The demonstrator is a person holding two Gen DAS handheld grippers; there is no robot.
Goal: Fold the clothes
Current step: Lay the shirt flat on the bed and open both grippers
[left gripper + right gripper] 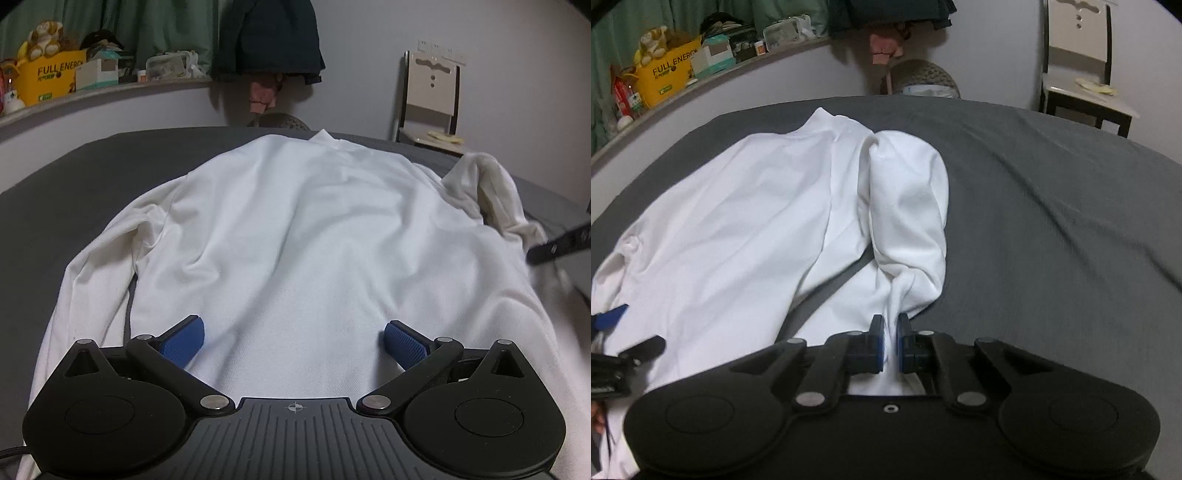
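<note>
A white long-sleeved shirt [295, 229] lies spread on a dark grey bed [74, 184], collar at the far end. My left gripper [293, 338] is open, its blue pads [183, 341] resting over the shirt's near hem area, holding nothing. My right gripper [890, 332] is shut on the white shirt's right sleeve [908, 221] near its cuff; the sleeve is bunched and doubled back beside the shirt's body [738, 221]. The left gripper's tip shows at the left edge of the right wrist view [613, 317]. A black part of the right gripper shows at the right edge of the left wrist view [561, 243].
A curved shelf [110, 92] behind the bed holds a yellow box [48, 79], plush toys and containers. Dark clothes [266, 37] hang on the wall. A chair [432, 99] stands at the far right. A grey woven stool [923, 79] sits beyond the bed.
</note>
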